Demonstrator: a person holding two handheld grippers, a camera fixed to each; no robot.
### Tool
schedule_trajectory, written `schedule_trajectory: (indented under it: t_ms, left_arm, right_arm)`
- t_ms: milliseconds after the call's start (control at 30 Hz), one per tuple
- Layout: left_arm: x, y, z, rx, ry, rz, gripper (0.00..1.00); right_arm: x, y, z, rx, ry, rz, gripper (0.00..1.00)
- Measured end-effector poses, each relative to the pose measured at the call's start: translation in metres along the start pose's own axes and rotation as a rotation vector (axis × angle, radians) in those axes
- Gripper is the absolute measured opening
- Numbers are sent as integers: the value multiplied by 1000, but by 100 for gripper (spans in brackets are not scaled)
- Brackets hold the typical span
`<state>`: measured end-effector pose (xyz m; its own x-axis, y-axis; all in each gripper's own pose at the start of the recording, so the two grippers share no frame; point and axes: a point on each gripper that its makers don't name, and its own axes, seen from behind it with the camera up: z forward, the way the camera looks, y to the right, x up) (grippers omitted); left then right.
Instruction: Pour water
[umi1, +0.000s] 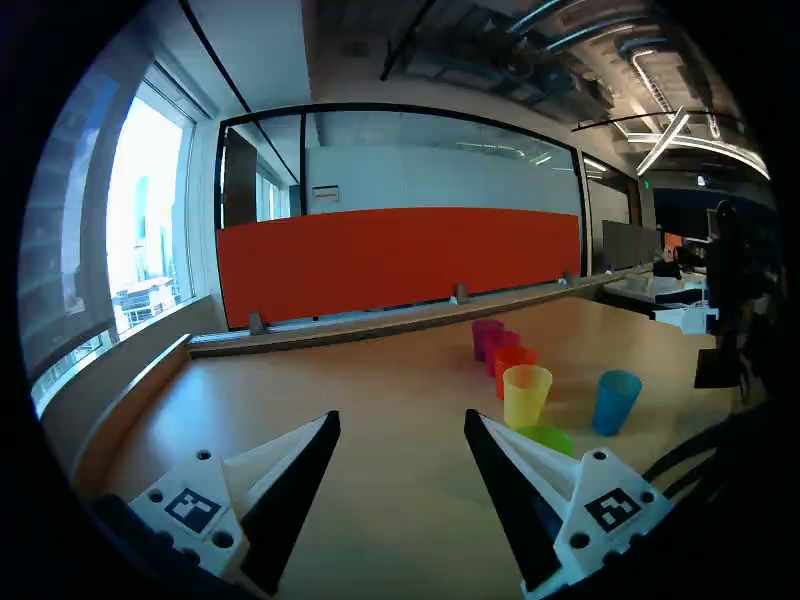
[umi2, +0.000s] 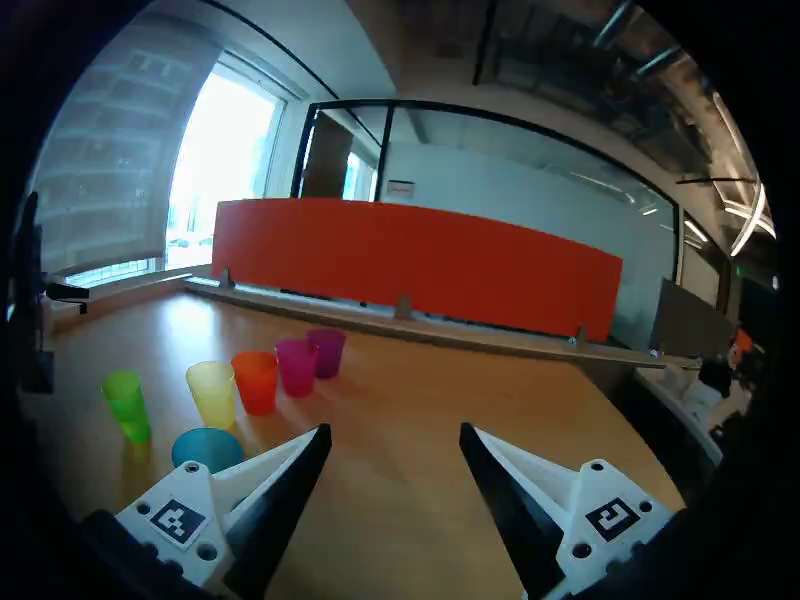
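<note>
Now, yr left gripper (umi1: 401, 415): released, fingers spread wide, nothing btwn them, held over the wooden table (umi1: 400, 370).
Yr right gripper (umi2: 394, 428): also released, jaws wide apart, gripping nothing, bare wood btwn the fingers.
Cups, left gripper view: all sit ahead & to the right of yr left gripper.
Row of four: runs away from you. The yellow cup (umi1: 526, 393) is nearest, then the orange cup (umi1: 516, 360), the pink cup (umi1: 503, 344) and, farthest, the purple cup (umi1: 485, 330). Each is just beside the next.
Off alone: the blue cup (umi1: 615, 400), right of the yellow cup, near it but apart.
Closest to you: the green cup (umi1: 546, 437), just beyond yr left gripper's right finger, its lower part hidden by that finger.
Cups, right gripper view: all sit ahead & to the left of yr right gripper.
Same row: yellow cup (umi2: 212, 392), orange cup (umi2: 255, 380), pink cup (umi2: 296, 365), purple cup (umi2: 327, 350), slanting away to the right.
Far left: the green cup (umi2: 127, 405), apart from the row.
Behind the left finger: the blue cup (umi2: 205, 447), partly hidden by it.
Cup state: all upright, mouths up. Can't tell if any holds water.
Backdrop: an orange partition (umi1: 400, 260) along the table's far edge, a glass wall (umi1: 440, 170) behind it, a bright window (umi1: 145, 220) to the left.
</note>
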<state>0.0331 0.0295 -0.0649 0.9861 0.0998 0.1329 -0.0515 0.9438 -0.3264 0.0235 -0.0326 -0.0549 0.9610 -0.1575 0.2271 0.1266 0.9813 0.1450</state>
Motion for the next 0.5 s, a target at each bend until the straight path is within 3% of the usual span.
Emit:
schedule_trajectory:
  t_ms: [500]
  left_arm:
    - [39, -21, -8, 106, 134, -25, 92]
  right_arm:
    - [43, 29, 8, -121, 193, 113, 100]
